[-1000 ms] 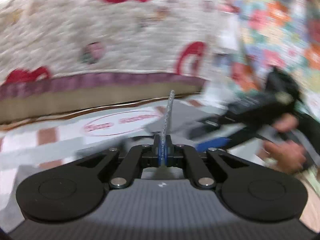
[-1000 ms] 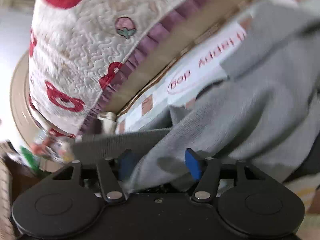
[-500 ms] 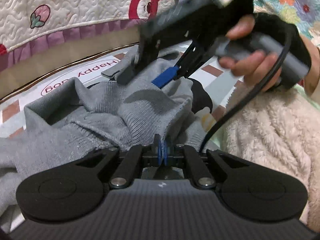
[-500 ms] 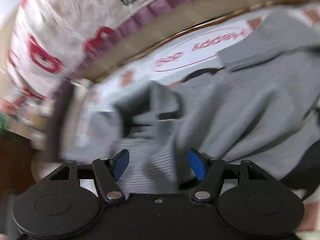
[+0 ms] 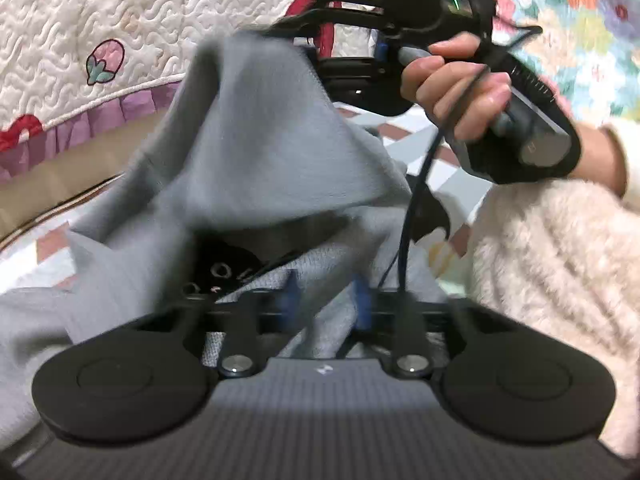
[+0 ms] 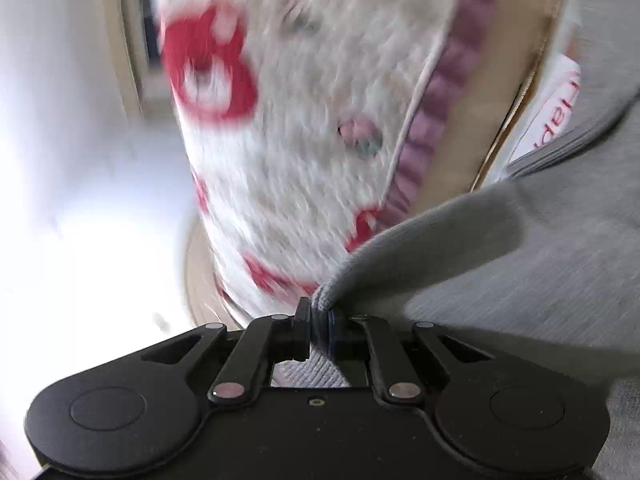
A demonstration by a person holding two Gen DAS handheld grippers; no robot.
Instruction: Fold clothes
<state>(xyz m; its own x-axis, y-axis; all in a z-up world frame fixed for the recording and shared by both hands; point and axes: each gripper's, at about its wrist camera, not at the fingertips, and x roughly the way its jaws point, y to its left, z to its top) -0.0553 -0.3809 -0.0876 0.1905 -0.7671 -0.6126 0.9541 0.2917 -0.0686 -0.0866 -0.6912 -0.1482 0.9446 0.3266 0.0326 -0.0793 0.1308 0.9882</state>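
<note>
your right gripper [image 6: 319,322] is closing on a bunched edge of the grey sweater [image 5: 256,152], lifted before the quilt [image 5: 100,32], while your left gripper [image 5: 326,300] opens around knit, so that thin pinch could slip.

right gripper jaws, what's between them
A bunched edge of the grey sweater sits between the closing jaws of the right gripper, seen in the right wrist view.

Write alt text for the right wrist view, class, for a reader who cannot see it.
The right gripper is closing its jaws on a bunched edge of the grey knitted sweater, which drapes away to the right. Behind it, blurred, hangs a white quilted blanket with red motifs and a purple ruffled trim.
</note>
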